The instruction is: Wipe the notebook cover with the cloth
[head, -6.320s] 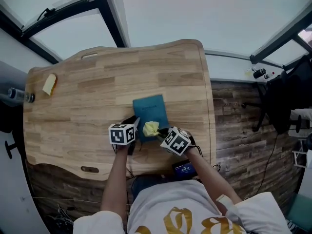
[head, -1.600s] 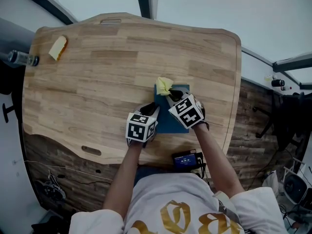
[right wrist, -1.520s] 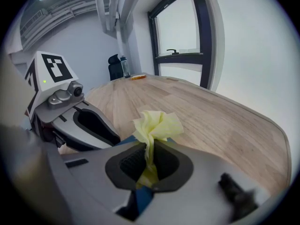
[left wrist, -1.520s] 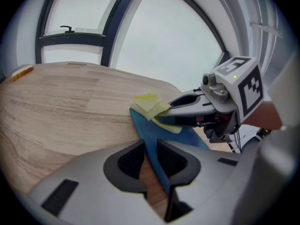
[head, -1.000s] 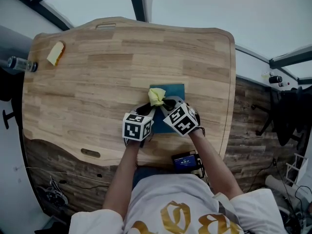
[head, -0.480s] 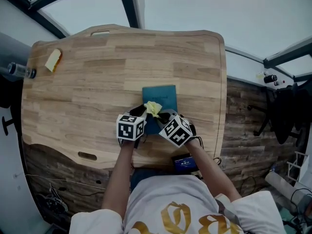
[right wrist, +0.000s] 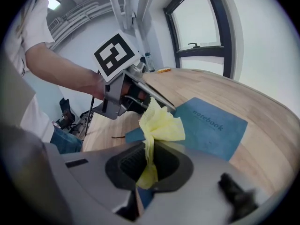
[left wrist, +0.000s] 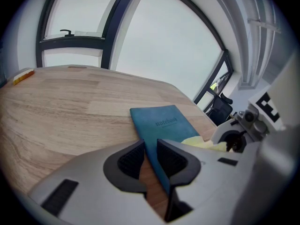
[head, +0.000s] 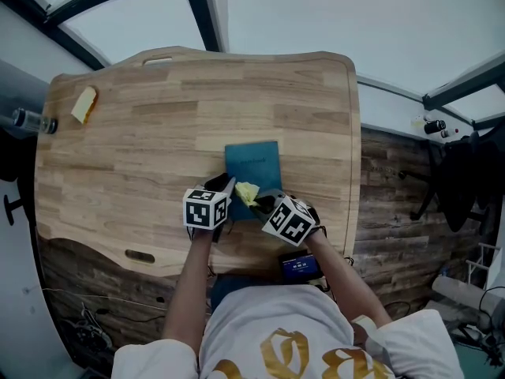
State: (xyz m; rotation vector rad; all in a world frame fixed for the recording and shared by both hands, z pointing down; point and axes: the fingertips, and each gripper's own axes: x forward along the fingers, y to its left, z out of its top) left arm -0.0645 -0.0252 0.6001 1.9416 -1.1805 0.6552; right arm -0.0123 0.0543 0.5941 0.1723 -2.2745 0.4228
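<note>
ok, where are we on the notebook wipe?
Done: the yellow cloth is clamped in the right gripper and sits over the near end of the teal notebook. In hand: the left gripper, fingers almost together, is at the notebook's near-left edge, apparently pinning it. Left: the cover's far part lies bare. No dirt shows, so I can't tell whether it has been wiped.

- Left gripper (head: 224, 188): fingers (left wrist: 129, 161) nearly together with a thin slit between them, tips angled down toward the surface.
- Right gripper (head: 254, 199): fingers (right wrist: 171, 161) clamped on the cloth (right wrist: 159, 123), pointing toward the left gripper just beside it.
- Both forearms (head: 193, 279) bare, reaching forward.
</note>
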